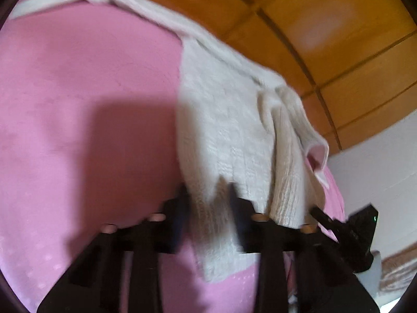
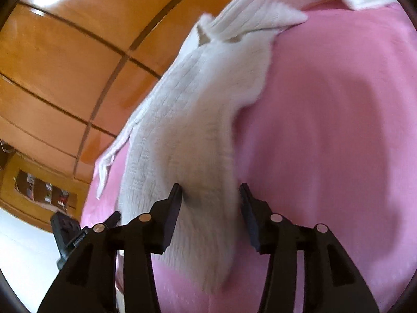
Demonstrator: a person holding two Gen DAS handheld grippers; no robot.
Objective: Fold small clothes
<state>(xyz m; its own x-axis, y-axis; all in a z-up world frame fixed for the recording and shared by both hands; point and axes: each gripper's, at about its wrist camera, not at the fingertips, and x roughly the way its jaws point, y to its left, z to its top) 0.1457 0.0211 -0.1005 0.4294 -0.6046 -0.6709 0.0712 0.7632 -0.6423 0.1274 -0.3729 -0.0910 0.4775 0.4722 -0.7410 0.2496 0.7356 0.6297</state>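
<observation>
A white knitted garment [image 1: 229,120] lies spread along the edge of a pink bedsheet [image 1: 78,91]. One sleeve is bunched at its right side. My left gripper [image 1: 207,190] is open, its jaws apart over the garment's near hem. In the right wrist view the same garment [image 2: 198,120] runs away from me, a sleeve [image 2: 273,2] stretched out at the top. My right gripper [image 2: 209,190] is open, with a fold of the knit lying between its jaws. Neither gripper visibly pinches the cloth.
The pink sheet [image 2: 338,130] covers a bed. An orange wooden panelled wardrobe [image 1: 325,39] stands beyond the bed edge. The other gripper's black body [image 1: 357,232] shows at lower right. Shelves with small items [image 2: 44,187] stand at lower left.
</observation>
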